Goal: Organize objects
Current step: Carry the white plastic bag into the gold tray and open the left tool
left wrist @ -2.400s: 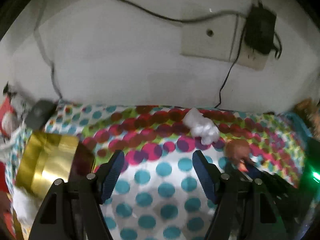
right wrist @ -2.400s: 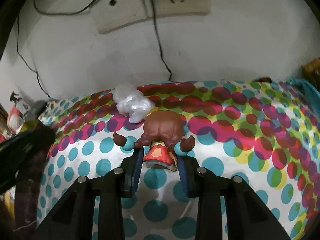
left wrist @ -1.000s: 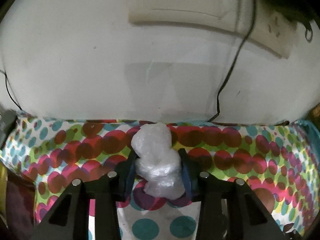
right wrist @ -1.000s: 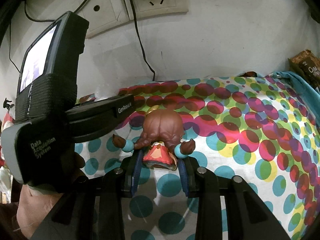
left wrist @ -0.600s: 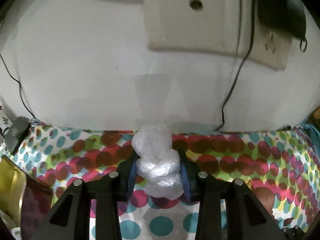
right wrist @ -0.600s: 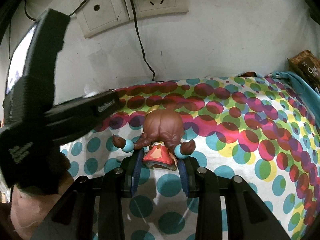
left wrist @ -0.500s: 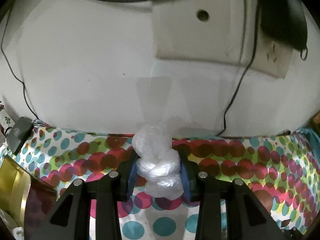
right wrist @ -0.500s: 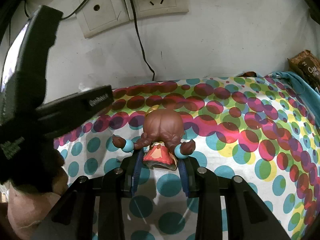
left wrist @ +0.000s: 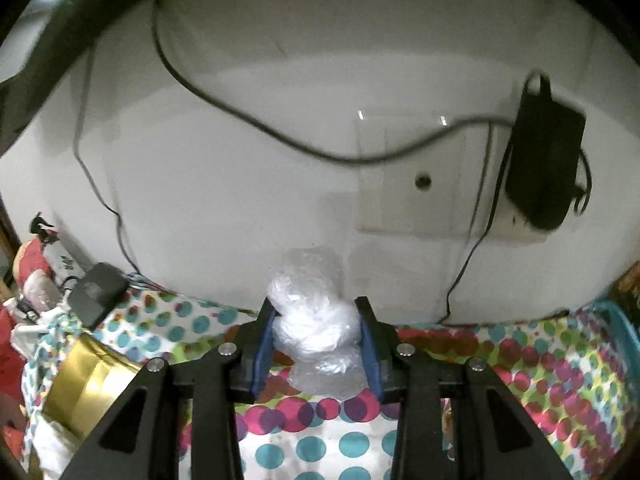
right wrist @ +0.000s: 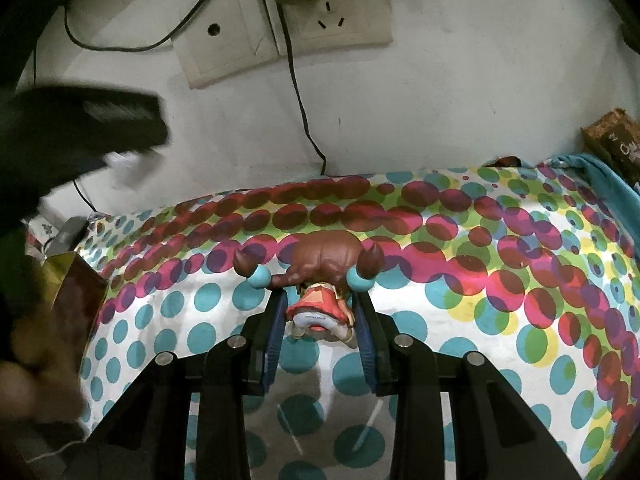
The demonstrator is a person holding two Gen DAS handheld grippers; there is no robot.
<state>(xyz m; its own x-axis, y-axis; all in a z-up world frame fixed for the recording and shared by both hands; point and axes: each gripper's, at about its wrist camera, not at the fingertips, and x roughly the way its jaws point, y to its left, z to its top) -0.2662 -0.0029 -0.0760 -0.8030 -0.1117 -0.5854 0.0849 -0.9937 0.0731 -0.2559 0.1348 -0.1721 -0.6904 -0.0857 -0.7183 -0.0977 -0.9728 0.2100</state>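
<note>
A crumpled wad of clear plastic (left wrist: 316, 320) is pinched between the blue pads of my left gripper (left wrist: 315, 306), which is shut on it and holds it above the polka-dot cloth (left wrist: 520, 360), near the white wall. In the right wrist view that same gripper shows as a dark blur at the upper left, with the wad (right wrist: 128, 164) a white smear below it. My right gripper (right wrist: 320, 300) is shut on a small doll (right wrist: 324, 256) with brown hair, blue hair beads and a red dress. The doll rests low over the cloth (right wrist: 480, 280).
A gold tin (left wrist: 88, 384) lies at the cloth's left edge, beside a black adapter (left wrist: 98, 294) and some clutter. Wall sockets with a black charger (left wrist: 544, 168) and hanging cables sit on the wall behind. A brown snack packet (right wrist: 616, 140) stands at the far right.
My left gripper has risen with the plastic wad, lifting it off the cloth and back toward the left. The right gripper has stayed put, shut on the doll.
</note>
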